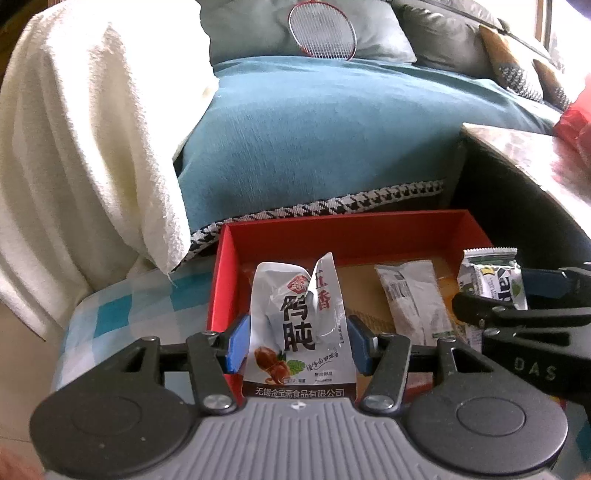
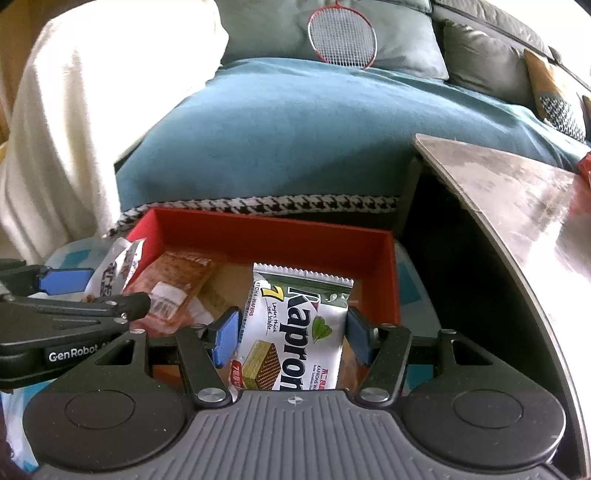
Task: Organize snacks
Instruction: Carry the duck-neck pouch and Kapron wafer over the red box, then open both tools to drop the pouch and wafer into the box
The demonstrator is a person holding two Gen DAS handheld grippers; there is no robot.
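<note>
1. The left gripper [image 1: 297, 341] has its blue pads pressed against the two sides of a crumpled silver snack pouch [image 1: 301, 325] printed with large Chinese characters, so it is clamped on that pouch.
2. The pouch stands upright between the pads, over the left part of a red box [image 1: 343, 230].
3. The right gripper [image 2: 291, 338] grips a white and green Kapron wafer pack [image 2: 295, 328] in the same way, one blue pad [image 2: 226, 336] on each side of the wrapper.
4. The wafer pack hangs over the right half of the red box, with its crimped top edge pointing away from the person.
5. Inside the box, seen from the left wrist, a pale grey wrapped bar [image 1: 413, 299] lies on the brown cardboard floor between the two held packs.
6. From the right wrist, an orange-red packet with a white label [image 2: 173, 288] lies in the left part of the box, near its left wall.
7. The box rests on a blue and white checked cloth [image 1: 122, 306].
8. Behind it stands a sofa draped in a teal throw [image 1: 332, 129] with a houndstooth border.
9. A red-framed badminton racket [image 1: 321, 31] leans on a pale cushion, and a cream blanket [image 1: 81, 140] hangs at the left.
10. The corner of a glossy table top [image 2: 517, 192] juts in at the right.
</note>
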